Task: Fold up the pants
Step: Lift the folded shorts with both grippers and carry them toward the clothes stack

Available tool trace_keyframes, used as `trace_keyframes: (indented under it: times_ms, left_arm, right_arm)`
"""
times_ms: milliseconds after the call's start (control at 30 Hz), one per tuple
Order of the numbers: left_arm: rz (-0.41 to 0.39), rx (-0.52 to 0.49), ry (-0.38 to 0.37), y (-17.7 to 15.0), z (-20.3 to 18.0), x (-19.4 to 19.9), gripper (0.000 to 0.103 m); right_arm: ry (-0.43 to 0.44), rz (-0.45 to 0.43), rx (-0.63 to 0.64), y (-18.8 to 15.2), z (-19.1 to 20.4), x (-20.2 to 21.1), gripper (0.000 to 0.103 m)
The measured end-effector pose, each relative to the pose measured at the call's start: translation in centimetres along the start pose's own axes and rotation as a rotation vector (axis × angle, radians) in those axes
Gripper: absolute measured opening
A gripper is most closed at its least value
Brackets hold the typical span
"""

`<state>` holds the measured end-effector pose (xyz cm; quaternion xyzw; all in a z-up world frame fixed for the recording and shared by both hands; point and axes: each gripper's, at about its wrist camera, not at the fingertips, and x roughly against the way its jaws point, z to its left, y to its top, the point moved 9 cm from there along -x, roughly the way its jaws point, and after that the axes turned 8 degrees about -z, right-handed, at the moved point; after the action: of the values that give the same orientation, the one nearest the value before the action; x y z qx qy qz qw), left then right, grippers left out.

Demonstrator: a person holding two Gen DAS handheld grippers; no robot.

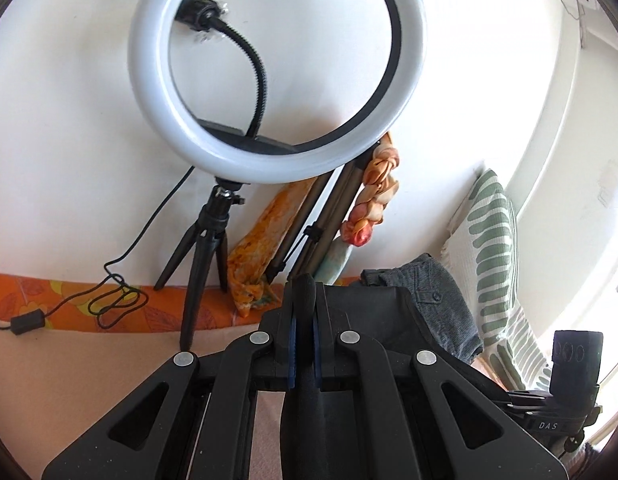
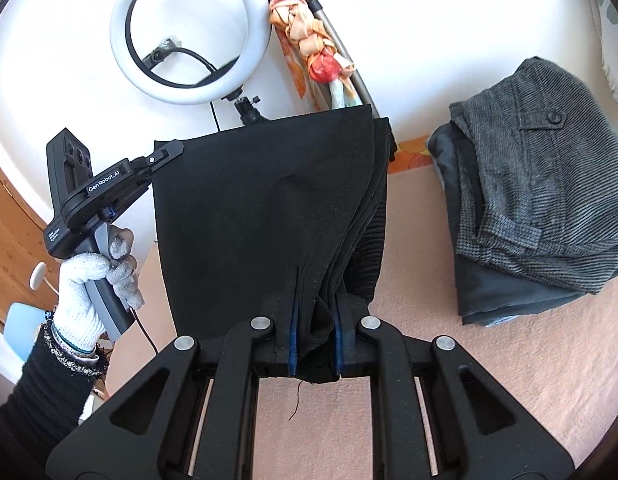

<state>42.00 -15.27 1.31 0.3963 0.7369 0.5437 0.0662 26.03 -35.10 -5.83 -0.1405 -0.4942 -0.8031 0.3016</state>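
Pink cloth (image 2: 509, 380) covers the soft surface under everything, and a white wall (image 2: 429, 40) stands close behind it. An orange flowered strip (image 1: 69, 300) runs along the wall's foot. A ring light (image 2: 189, 40) on a small tripod (image 1: 201, 256) sits at the back, beside a knotted orange scarf (image 2: 309, 44). The black pants (image 2: 269, 208) hang up in the air between both tongs. The right tongs (image 2: 315, 344) are pinched tight on one bunched edge. The left tongs (image 1: 305, 344) are pinched on the other edge. A gloved left hand (image 2: 93, 280) holds them. Folded grey clothes (image 2: 541, 200) lie in a pile to the right, well apart from the pants. A striped green pillow (image 1: 493, 248) leans at the far right. Bare pink cloth shows between the pants and the pile.
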Motion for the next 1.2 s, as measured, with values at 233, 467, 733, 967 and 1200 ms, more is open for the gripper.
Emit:
trace_keyframes:
  times_ms: [233, 467, 733, 967, 1200]
  left_arm:
    - [-0.022, -0.04, -0.065, 1.9, -5.3, -1.7, 0.004]
    - [-0.028, -0.079, -0.129, 3.2, -11.0, -4.8, 0.004]
    - [-0.032, -0.103, -0.186, 4.4, -16.5, -10.3, 0.004]
    - [-0.042, -0.115, -0.17, 5.6, -18.0, -15.6, 0.001]
    - [0.177, -0.008, -0.217, -1.4, -16.2, -19.9, 0.001]
  right_arm:
    - [-0.07, -0.051, 0.037, 2.6, -2.8, 3.8, 0.013]
    - [-0.143, -0.088, 0.061, 5.1, -6.5, 7.0, 0.013]
    - [-0.255, -0.11, 0.086, 8.5, -12.7, 9.9, 0.013]
    - [-0.306, -0.093, 0.041, 10.6, -19.2, 10.2, 0.013]
    - [-0.297, -0.077, -0.047, 9.1, -23.3, 9.0, 0.013]
